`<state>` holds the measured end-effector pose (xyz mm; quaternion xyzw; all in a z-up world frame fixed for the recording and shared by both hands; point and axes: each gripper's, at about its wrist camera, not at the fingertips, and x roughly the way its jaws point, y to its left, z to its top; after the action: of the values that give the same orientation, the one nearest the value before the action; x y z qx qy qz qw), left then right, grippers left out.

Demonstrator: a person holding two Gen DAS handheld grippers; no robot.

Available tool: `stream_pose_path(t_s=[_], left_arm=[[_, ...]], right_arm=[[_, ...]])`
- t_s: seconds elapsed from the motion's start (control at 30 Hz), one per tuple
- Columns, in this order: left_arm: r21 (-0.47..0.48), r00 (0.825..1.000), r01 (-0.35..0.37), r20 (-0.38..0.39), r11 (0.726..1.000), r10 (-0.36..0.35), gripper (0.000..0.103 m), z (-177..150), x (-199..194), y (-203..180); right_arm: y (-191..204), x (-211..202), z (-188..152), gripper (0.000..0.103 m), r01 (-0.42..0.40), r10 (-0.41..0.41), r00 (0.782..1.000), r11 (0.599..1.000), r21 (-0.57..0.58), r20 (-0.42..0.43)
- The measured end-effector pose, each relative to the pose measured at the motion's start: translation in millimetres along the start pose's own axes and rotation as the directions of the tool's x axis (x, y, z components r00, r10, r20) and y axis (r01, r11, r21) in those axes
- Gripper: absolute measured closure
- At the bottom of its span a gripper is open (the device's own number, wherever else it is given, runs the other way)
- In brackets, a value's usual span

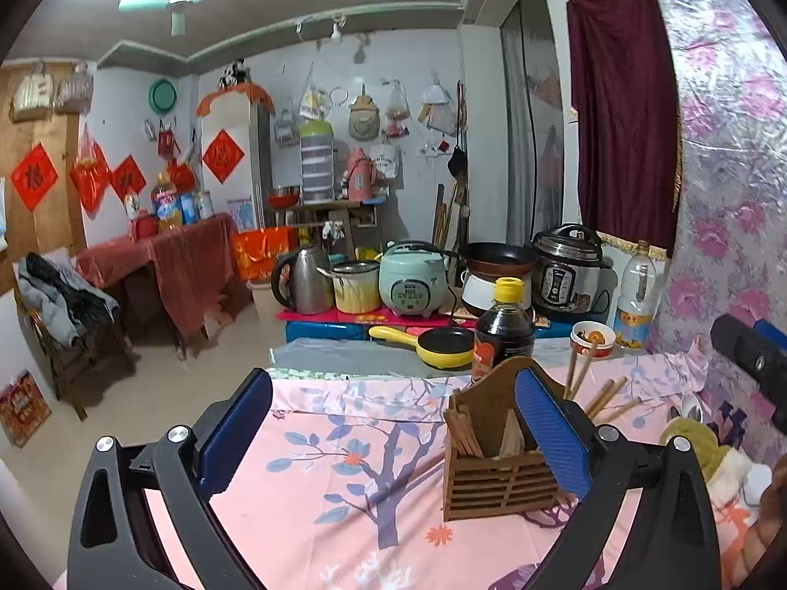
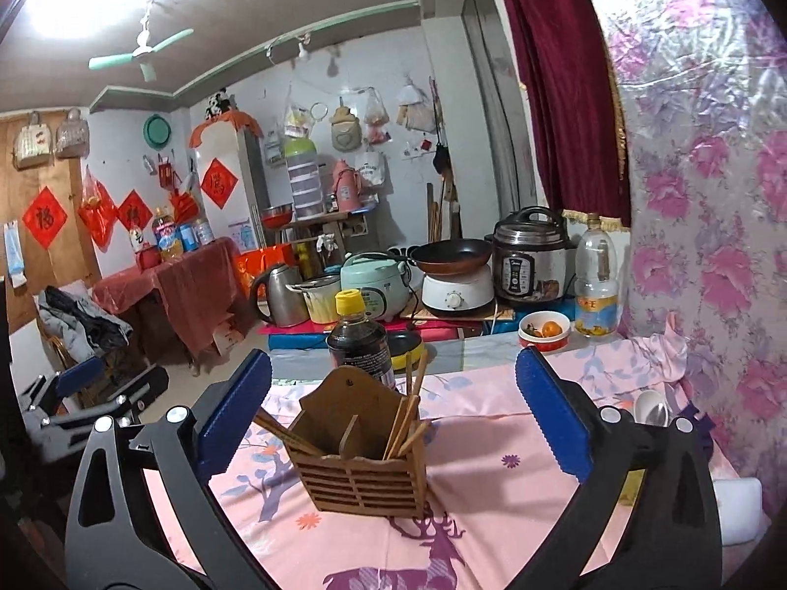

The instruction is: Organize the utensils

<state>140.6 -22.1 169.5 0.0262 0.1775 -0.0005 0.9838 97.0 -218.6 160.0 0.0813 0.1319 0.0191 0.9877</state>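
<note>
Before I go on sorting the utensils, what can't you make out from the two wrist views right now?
- Left wrist view: the right finger pad covers part of the wooden holder, so that compartment's contents are hidden.
- Right wrist view: the spoons by the wall are partly behind the gripper's frame; their count is unclear.
- Right wrist view: the chopsticks overlap in the holder; the number cannot be told.
- Both views: the table's near edge is cut off.

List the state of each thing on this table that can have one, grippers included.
Left gripper: open, empty.
Right gripper: open, empty.
Wooden holder: upright, chopsticks inside.
Soy sauce bottle: upright, capped.
Small bowl: upright, food inside.
</note>
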Motion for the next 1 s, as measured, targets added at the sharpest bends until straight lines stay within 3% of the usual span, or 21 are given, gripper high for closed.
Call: stream_pose_path(t_s=[0.37, 0.53, 0.8, 1.0], left_arm=[[0.059, 0.999, -0.042, 0.015, 0.997, 0.042, 0.006, -53.4, -38.4, -7.8], [0.047, 0.999, -0.041, -0.009, 0.998, 0.042, 0.006, -70.1, -38.8, -4.5], [0.070, 0.996, -0.088, 0.011, 0.994, 0.088, 0.006, -91.7, -47.4, -4.4], [0.041, 0.996, -0.084, -0.035, 0.996, 0.086, 0.006, -104.3, -46.8, 7.9]], right_arm=[[-2.7, -45.0, -9.2, 0.007, 0.025, -0.026, 1.000, 0.999, 0.028, 0.006], [-2.3, -54.4, -40.9, 0.007, 0.064, -0.064, 0.998, 0.998, -0.005, 0.015], [-8.1, -34.9, -76.7, 0.007, 0.070, -0.073, 0.993, 0.997, -0.029, -0.096], [4.0, -33.0, -96.9, 0.007, 0.067, -0.077, 0.988, 0.995, -0.074, -0.137]])
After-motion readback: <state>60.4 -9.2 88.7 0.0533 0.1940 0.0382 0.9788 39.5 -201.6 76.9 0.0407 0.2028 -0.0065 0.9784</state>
